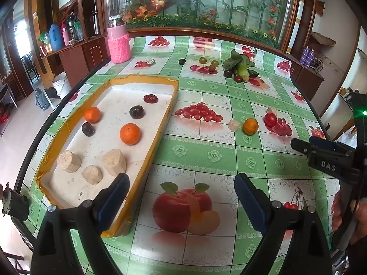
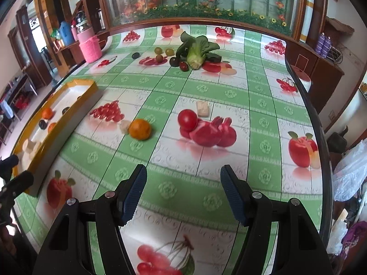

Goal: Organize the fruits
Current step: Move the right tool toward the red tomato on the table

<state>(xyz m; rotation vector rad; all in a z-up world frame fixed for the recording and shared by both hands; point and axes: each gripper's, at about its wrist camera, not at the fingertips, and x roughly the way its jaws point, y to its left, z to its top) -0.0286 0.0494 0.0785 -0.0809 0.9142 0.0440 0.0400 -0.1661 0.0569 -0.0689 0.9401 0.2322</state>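
Observation:
A yellow-rimmed white tray (image 1: 160, 123) lies on the left of the table and holds two oranges (image 1: 129, 133), dark plums (image 1: 136, 111), a red fruit and three beige lumps (image 1: 114, 161). My left gripper (image 1: 181, 190) is open and empty beside the tray's near right corner. On the cloth lie a loose orange (image 2: 140, 129), a red tomato (image 2: 187, 119) and two pale cubes (image 2: 202, 108). My right gripper (image 2: 183, 183) is open and empty, above the cloth short of the orange and tomato. The orange also shows in the left wrist view (image 1: 250, 126).
A bok choy (image 2: 195, 52) with small green and dark fruits (image 2: 164, 51) around it lies at the far side. A pink knitted jar (image 1: 118, 43) stands at the far left. The tablecloth has printed fruit pictures. The table's curved edge (image 2: 321, 142) runs on the right.

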